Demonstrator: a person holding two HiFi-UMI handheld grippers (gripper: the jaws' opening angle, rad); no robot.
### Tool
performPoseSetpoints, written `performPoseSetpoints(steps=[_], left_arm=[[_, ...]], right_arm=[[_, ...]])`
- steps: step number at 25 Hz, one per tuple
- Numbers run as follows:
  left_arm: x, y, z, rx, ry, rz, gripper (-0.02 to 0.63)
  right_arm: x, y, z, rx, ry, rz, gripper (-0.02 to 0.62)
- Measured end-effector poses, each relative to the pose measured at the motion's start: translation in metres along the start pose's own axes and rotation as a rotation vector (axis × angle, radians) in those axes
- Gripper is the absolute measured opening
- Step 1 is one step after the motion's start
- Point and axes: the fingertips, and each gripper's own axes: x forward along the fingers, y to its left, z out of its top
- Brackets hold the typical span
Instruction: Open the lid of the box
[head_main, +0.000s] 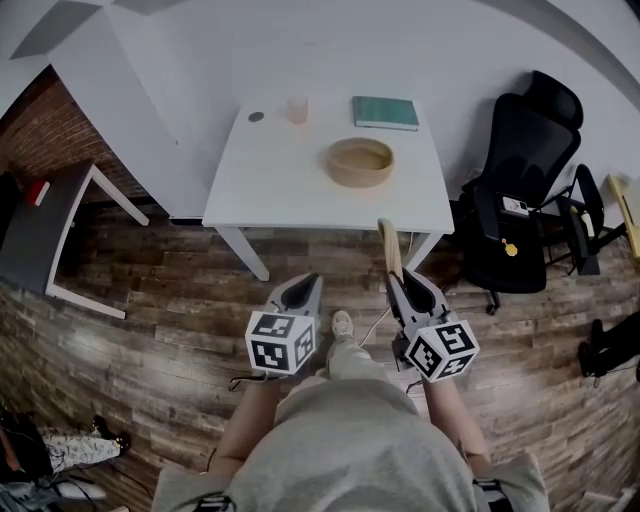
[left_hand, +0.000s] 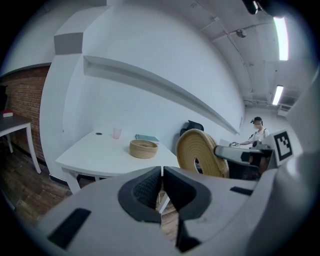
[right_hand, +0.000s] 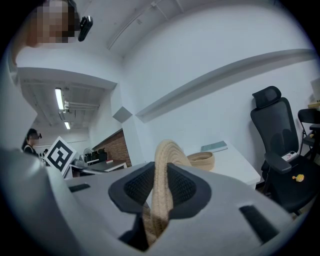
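Right tongs (head_main: 398, 279) are clamping the woven lid (head_main: 385, 241) on edge, left tongs (head_main: 313, 283) are pressing together, empty, the open box (head_main: 360, 162) sitting on the table (head_main: 270, 172) at 12 o'clock.

open floor (head_main: 150, 300) between us and the table (head_main: 270, 190), tabletop bare at left and along the near edge for us to reach in, box (head_main: 360, 162) right of centre, cup (head_main: 297, 109) and book (head_main: 385, 112) lining the far edge by the wall (head_main: 200, 60), chair (head_main: 520, 190) crowding the right side, side table (head_main: 40, 230) well off left
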Motion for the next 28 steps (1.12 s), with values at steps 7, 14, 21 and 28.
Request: performPoseSetpoints(steps=[7, 14, 21, 28], left_arm=[[0.002, -0.003, 0.005, -0.005, -0.009, -0.013, 0.014], [0.004, -0.009, 0.008, 0.004, -0.011, -0.022, 0.015], [0.007, -0.011, 0.010, 0.009, -0.010, -0.026, 0.014], [0.007, -0.006, 0.011, 0.010, -0.015, -0.027, 0.014]], right_arm=[[-0.002, 0.002, 0.001, -0.030, 0.000, 0.008, 0.078], [-0.003, 0.006, 0.006, -0.044, -0.006, 0.026, 0.078], [-0.003, 0.006, 0.007, -0.036, -0.008, 0.033, 0.078], [0.002, 0.006, 0.005, -0.025, -0.016, 0.035, 0.078]])
